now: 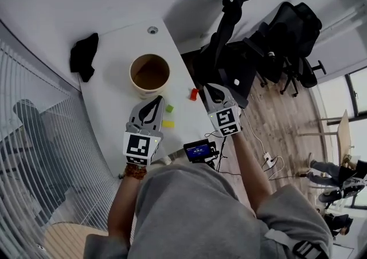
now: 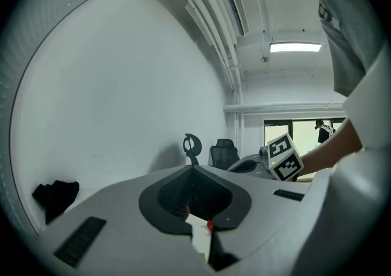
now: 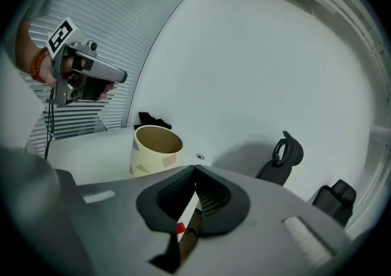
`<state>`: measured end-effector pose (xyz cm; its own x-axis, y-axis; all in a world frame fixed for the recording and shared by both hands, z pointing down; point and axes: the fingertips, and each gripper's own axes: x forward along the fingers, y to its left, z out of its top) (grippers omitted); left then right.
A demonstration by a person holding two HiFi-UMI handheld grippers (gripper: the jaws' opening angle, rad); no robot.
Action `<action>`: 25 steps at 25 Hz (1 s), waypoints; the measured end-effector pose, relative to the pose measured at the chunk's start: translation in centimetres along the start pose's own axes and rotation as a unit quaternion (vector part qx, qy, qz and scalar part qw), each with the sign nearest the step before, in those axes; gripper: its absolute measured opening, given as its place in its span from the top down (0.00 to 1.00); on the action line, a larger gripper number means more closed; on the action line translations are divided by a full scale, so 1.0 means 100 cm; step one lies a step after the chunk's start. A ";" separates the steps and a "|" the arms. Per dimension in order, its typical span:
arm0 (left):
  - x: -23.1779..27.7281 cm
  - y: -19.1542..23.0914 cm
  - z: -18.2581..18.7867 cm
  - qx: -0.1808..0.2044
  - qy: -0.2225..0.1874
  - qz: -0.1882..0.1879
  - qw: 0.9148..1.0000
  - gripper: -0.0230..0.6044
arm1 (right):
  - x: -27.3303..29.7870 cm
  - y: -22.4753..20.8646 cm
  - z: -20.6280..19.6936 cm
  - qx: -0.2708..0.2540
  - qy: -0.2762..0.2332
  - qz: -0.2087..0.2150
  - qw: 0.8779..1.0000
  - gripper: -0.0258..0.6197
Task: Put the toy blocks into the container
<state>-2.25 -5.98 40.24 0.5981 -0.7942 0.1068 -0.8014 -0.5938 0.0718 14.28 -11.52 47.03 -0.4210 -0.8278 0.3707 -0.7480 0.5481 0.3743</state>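
A round cream container (image 1: pixel 149 73) stands open on the white table (image 1: pixel 109 94). Three small blocks lie in front of it: red (image 1: pixel 194 94), green (image 1: pixel 170 108) and yellow (image 1: pixel 168 124). My left gripper (image 1: pixel 155 101) is shut and empty, its tips just left of the green block and below the container. My right gripper (image 1: pixel 207 87) is shut and empty, right beside the red block. In the right gripper view the container (image 3: pixel 156 148) sits ahead to the left, and the red block (image 3: pixel 181 228) shows under the shut jaws. The left gripper view shows a sliver of the red block (image 2: pixel 209 226) below its jaws.
A black cloth (image 1: pixel 84 55) lies at the table's far left. A small black device with a blue screen (image 1: pixel 199 150) sits at the near table edge with cables. Black office chairs (image 1: pixel 287 40) crowd the floor to the right. A slatted blind (image 1: pixel 34 137) runs along the left.
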 end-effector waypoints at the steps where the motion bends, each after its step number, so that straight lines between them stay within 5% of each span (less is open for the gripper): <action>1: 0.001 0.002 -0.002 -0.001 0.002 -0.003 1.000 0.95 | 0.004 0.003 -0.008 -0.003 0.007 0.007 1.000 0.94; 9: -0.016 0.019 -0.019 -0.020 0.011 -0.018 1.000 0.95 | 0.034 0.032 -0.066 -0.135 0.082 0.092 0.983 0.94; 15: -0.031 0.039 -0.038 -0.059 0.020 0.004 0.998 0.95 | 0.048 0.042 -0.090 -0.095 0.107 0.133 0.981 0.94; 25: -0.041 0.050 -0.057 -0.072 0.036 0.017 0.997 0.95 | 0.061 0.059 -0.130 -0.110 0.159 0.195 0.962 0.89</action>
<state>-8.79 -4.96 45.83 0.5727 -0.7994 0.1814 -0.8170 -0.5383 0.2070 13.95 -11.80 62.54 -0.4427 -0.4950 0.7477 -0.4235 0.8504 0.3122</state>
